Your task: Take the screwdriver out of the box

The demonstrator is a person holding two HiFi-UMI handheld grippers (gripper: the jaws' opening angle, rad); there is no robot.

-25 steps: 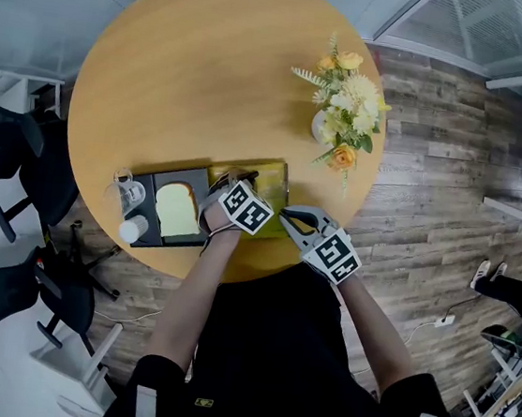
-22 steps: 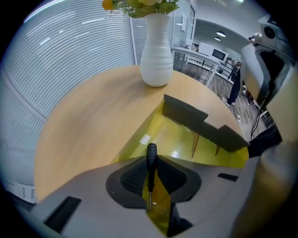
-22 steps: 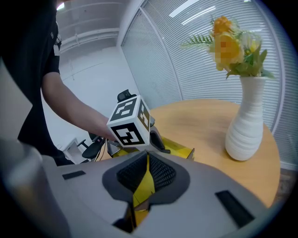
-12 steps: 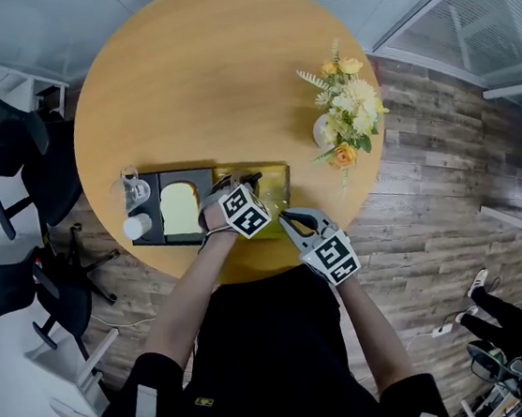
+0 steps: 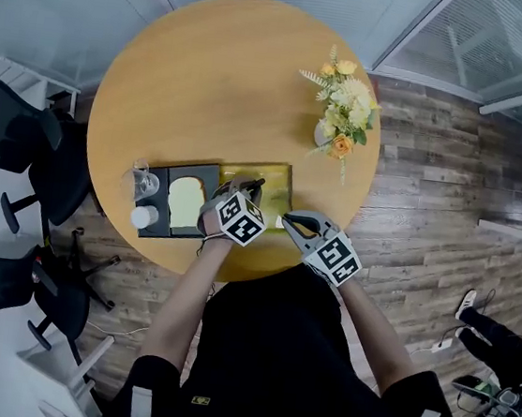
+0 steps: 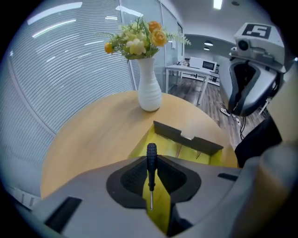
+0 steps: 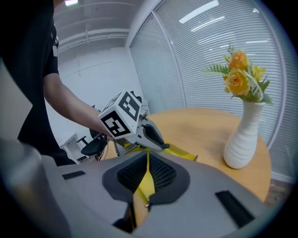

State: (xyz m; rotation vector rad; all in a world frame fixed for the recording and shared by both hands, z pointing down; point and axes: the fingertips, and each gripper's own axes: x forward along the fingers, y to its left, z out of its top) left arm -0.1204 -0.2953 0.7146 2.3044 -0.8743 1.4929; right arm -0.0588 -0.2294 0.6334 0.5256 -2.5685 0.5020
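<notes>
The round wooden counter (image 5: 211, 74) carries an open yellow box (image 5: 279, 179) at its near edge, just beside a black tray (image 5: 162, 181) that lies toward the near-left edge. A white vase of flowers (image 5: 332, 131) stands toward the far-right edge, well apart from the box. The left tongs (image 5: 250, 185) are held over the box, pointing steeply down, and are closed narrowly on a black screwdriver (image 6: 152, 158). It is gripped by its handle between the pads, handle up, its thin shaft pointing down over the box's yellow floor. The right tongs (image 5: 285, 221) are clamped on the thin yellow wall of the box at its right side, with the pads nearly together.
</notes>
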